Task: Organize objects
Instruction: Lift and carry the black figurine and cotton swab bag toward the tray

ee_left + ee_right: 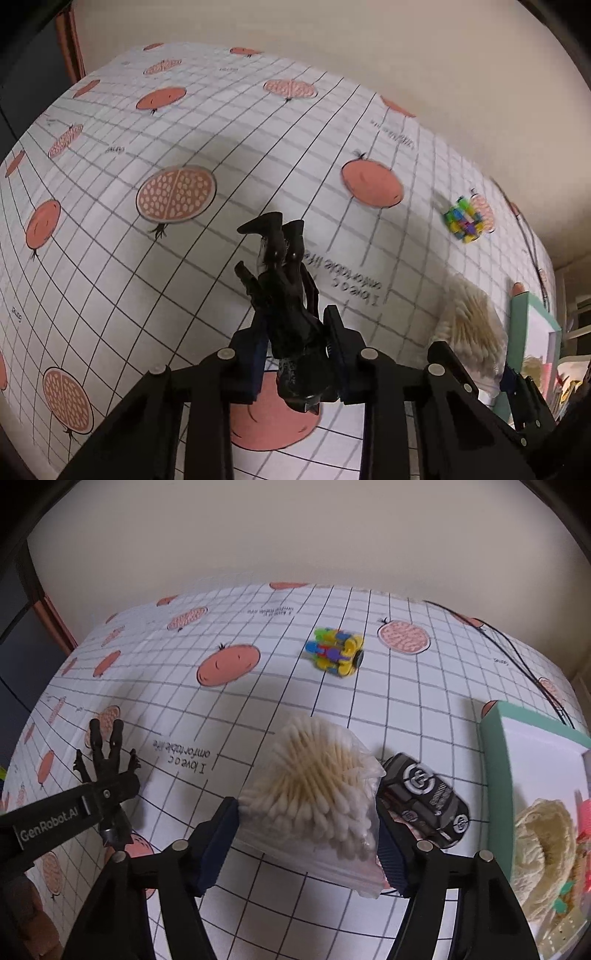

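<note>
A black figure (284, 291) is pinched upside down between the fingers of the left gripper (295, 354), at lower centre of the left view. A bag of swabs (314, 797) is clamped by the right gripper (306, 842), lower centre of the right view. A toy car (424, 801) lies just right of it, a coloured block toy (336, 651) at upper centre, and a green box (495, 738) at the right edge.

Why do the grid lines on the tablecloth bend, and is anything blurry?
Both views: fisheye lenses bow the tablecloth grid. Left wrist view: the colourful block toy is smeared; the black figurine casts a soft shadow. Right wrist view: the cotton swab bag is fairly sharp, the toy car slightly blurred.
</note>
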